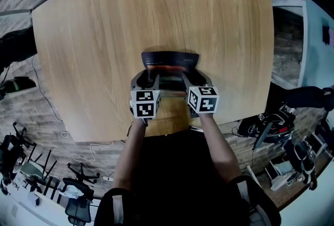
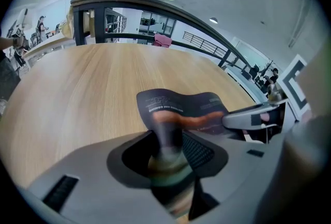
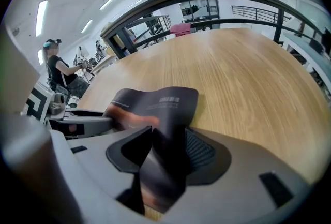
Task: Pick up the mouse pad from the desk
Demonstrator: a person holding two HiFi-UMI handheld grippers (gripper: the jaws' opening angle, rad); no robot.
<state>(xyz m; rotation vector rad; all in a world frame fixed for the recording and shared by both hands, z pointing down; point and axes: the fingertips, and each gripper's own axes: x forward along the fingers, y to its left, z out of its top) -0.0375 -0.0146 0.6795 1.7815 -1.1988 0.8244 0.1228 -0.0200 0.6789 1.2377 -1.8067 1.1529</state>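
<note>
Item under handling: a thin, dark grey flexible mouse pad (image 1: 169, 58) with pale lettering and an orange streak. Its far part lies flat on the round, light wooden desk (image 1: 94, 32) just beyond the fingertips. Its near edge is bent up off the wood and runs back between both pairs of jaws.

Right gripper (image 1: 195, 76): in the right gripper view the pad (image 3: 155, 101) fills the gap, folded down between the ribbed finger (image 3: 204, 151) and its opposite. The jaws are closed on it and the pad is held.

Left gripper (image 1: 147, 76): in the left gripper view the pad (image 2: 181, 104) stands between the jaws, against the ribbed finger (image 2: 199, 150). A dark gap remains on the other side. The jaws are partly apart, the sheet there is blurred, and I would not pass this as a grip.

Step in hand, as I judge it: securing the near edge before the lift.

Recommendations:
- Close the left jaws fully on the edge before raising either hand.
- Take a deep bite, so the sheet sits well back from the fingertips.
- Raise both hands together and level; an uneven lift would twist the sheet and could pull it out of the weaker side.
- Peel upward and towards the person, letting the far part come off the wood gradually.
</note>
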